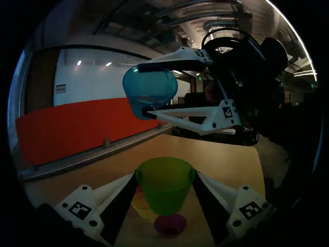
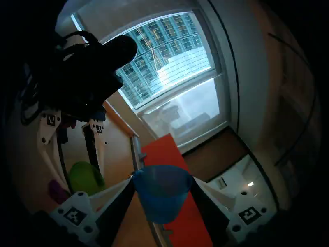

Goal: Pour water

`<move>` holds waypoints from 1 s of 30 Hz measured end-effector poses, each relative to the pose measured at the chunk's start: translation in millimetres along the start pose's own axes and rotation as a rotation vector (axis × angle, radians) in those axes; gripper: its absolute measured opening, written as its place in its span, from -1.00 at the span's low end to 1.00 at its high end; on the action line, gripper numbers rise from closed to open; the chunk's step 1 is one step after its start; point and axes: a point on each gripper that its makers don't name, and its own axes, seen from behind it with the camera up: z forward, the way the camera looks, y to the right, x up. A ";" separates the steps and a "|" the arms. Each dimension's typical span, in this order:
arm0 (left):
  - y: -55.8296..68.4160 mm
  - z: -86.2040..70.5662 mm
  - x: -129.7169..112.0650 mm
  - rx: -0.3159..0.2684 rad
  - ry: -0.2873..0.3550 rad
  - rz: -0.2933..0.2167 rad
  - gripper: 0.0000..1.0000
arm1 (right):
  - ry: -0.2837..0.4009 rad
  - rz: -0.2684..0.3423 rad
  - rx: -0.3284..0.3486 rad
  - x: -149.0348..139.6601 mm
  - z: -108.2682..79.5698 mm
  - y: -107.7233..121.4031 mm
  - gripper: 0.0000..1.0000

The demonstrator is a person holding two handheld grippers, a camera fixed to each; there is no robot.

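Right gripper (image 1: 144,91) is clamped on the blue cup (image 1: 151,84), both fingers squeezing its sides. It's up in the air, tipped well off upright, above and a bit beyond the green cup (image 1: 165,187). Left gripper (image 1: 165,176) is closed around that green cup, holding it upright just over the wooden table (image 1: 222,156), with a yellow cup (image 1: 142,206) and a purple cup (image 1: 170,224) sitting underneath. Can't see any stream or tell if there's water in there tbh. For the pour I'd get the blue rim right over the green mouth first, keep the green one dead level, then roll the wrist slowly so nothing lands on the table.
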 end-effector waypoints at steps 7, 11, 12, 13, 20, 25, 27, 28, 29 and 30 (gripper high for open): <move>-2.1 0.4 1.0 0.003 0.003 -0.001 0.78 | -0.001 -0.041 -0.005 0.0 1.6 3.3 0.86; -1.7 0.4 0.9 0.002 0.003 0.001 0.78 | -0.003 -0.059 -0.014 -1.1 1.8 6.8 0.86; -1.5 0.4 0.9 0.001 0.003 0.002 0.78 | -0.004 -0.063 -0.016 -1.3 1.9 7.7 0.86; -1.3 0.2 1.0 0.001 0.004 0.002 0.78 | -0.004 -0.068 -0.018 -1.4 2.0 8.6 0.86; -2.6 1.0 0.0 0.001 0.004 0.000 0.78 | -0.003 -0.099 -0.032 -0.8 2.4 14.5 0.86; -3.4 0.9 0.1 0.004 0.003 0.000 0.78 | -0.002 -0.120 -0.038 -0.1 2.9 17.8 0.86; -3.2 0.6 0.3 0.005 0.003 0.001 0.78 | -0.001 -0.128 -0.042 0.6 3.0 19.2 0.86; -3.0 0.6 0.2 0.005 0.003 0.001 0.78 | -0.001 -0.133 -0.043 1.1 2.9 19.8 0.86; -2.8 0.6 0.1 0.004 0.002 0.001 0.78 | -0.001 -0.138 -0.045 1.7 2.8 20.5 0.86; -2.7 0.6 0.0 0.004 0.002 0.001 0.78 | 0.000 -0.142 -0.047 2.1 2.8 21.2 0.86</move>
